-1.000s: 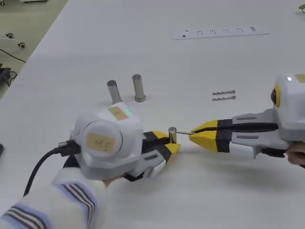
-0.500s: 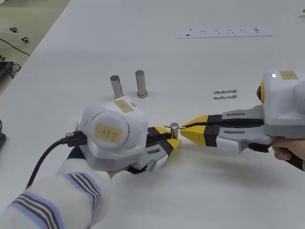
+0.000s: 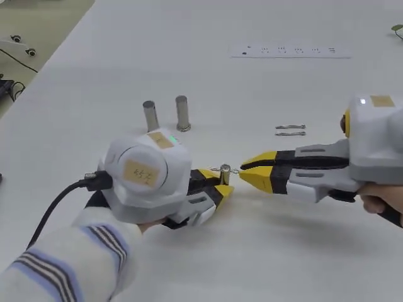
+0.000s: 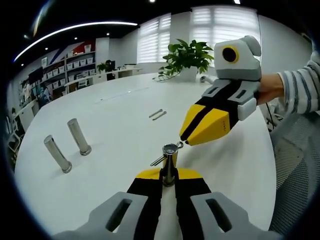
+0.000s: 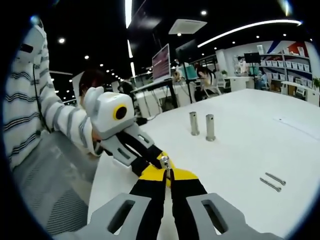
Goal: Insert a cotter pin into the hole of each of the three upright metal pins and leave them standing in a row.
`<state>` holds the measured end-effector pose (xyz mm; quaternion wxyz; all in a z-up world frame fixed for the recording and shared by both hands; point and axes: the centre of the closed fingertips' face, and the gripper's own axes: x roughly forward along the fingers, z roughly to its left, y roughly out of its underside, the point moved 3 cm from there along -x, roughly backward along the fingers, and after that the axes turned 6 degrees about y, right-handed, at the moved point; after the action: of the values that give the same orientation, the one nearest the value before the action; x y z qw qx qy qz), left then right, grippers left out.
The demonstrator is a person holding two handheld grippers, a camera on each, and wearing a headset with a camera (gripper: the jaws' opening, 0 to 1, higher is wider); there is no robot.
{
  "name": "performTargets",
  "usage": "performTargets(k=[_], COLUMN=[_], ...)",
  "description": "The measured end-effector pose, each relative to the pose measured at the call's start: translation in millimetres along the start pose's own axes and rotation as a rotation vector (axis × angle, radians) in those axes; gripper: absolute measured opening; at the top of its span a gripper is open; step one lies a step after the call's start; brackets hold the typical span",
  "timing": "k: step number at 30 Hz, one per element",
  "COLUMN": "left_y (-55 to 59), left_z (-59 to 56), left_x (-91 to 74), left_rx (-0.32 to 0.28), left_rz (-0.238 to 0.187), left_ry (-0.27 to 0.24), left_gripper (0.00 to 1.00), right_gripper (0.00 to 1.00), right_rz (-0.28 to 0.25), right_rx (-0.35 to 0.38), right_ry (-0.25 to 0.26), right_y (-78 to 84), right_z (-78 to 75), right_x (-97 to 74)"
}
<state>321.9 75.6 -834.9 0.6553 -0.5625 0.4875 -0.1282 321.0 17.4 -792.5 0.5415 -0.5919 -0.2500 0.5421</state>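
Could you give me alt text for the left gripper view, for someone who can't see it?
The left gripper clamps an upright metal pin that has a cotter pin through its top hole; the right gripper has its tip at the cotter pin's loop. Two more pins stand on the white table at left.

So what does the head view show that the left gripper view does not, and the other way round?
Of the two, the head view gives the cable at the left gripper. The left gripper view gives the plant, the blinds and the shelves. Both give the held pin with a cotter pin through it, the right gripper at that cotter pin, two standing pins and two spare cotter pins.
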Motion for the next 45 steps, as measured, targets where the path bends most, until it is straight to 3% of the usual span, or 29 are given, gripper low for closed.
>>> performTargets(k=[14,24,32,37,39,42,45], left_y=[0.5,0.2,0.1,0.2,0.3,0.5,0.5], left_z=[0.1,0.2,0.4,0.0,-0.3,-0.4,-0.9], left_x=[0.4,1.7,2.6,2.5,2.5,2.5,2.7], left_rx=[-0.008,0.0,0.0,0.004,0.004,-0.004,0.021], left_rz=[0.001,-0.007,-0.013,-0.01,-0.008,-0.004,0.001], left_ry=[-0.002,-0.004,0.002,0.005,0.006,0.007,0.01], left_gripper=[0.07,0.07,0.07,0.07,0.07,0.07,0.07], right_gripper=[0.03,0.06,0.2,0.39,0.45,0.53,0.66], right_rz=[0.023,0.023,-0.018,-0.015,-0.028,-0.019,-0.002], right_rx=[-0.016,0.016,0.016,0.002,0.034,0.026,0.02], right_ry=[-0.007,0.014,0.048,0.055,0.038,0.049,0.074], right_y=[-1.0,4.3,-1.8,-0.5,-0.6,1.3,4.0], right_z=[-0.5,-2.4,-0.8,3.5,7.5,8.7,8.7], right_x=[8.0,1.9,-13.0,-20.0,-22.5,-24.9,-27.5])
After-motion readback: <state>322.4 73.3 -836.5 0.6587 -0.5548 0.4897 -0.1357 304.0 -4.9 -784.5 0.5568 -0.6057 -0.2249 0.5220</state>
